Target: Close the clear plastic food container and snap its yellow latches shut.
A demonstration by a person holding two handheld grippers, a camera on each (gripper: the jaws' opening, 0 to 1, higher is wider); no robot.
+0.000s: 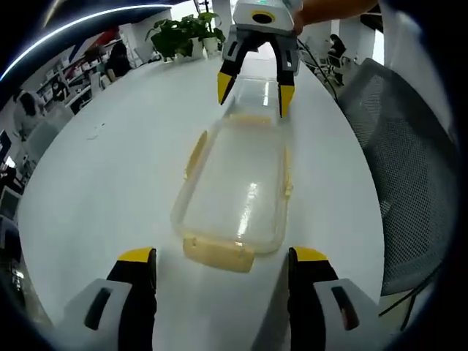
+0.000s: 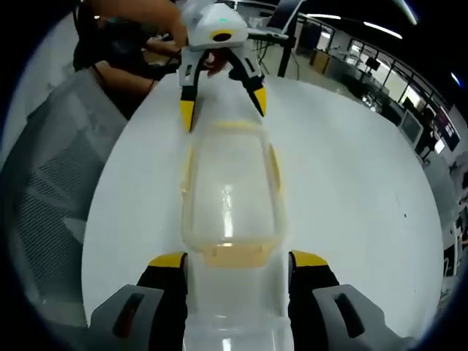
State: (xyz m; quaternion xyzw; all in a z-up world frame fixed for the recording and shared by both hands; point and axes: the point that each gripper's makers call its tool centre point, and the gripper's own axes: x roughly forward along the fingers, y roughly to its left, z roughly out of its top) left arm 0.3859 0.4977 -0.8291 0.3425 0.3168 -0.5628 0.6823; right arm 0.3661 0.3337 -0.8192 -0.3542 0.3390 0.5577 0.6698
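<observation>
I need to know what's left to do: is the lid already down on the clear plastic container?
Down: the clear plastic lid lies flat on the container. Its yellow end latch still sticks outward, so apparently unsnapped.

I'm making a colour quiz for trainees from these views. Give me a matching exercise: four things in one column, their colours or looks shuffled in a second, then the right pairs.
Things:
1. container
2. end latch
3. potted plant
4. chair

Looks:
a. grey mesh
b. green
c. yellow
d. clear

Pairs: 1-d, 2-c, 3-b, 4-a.
</observation>
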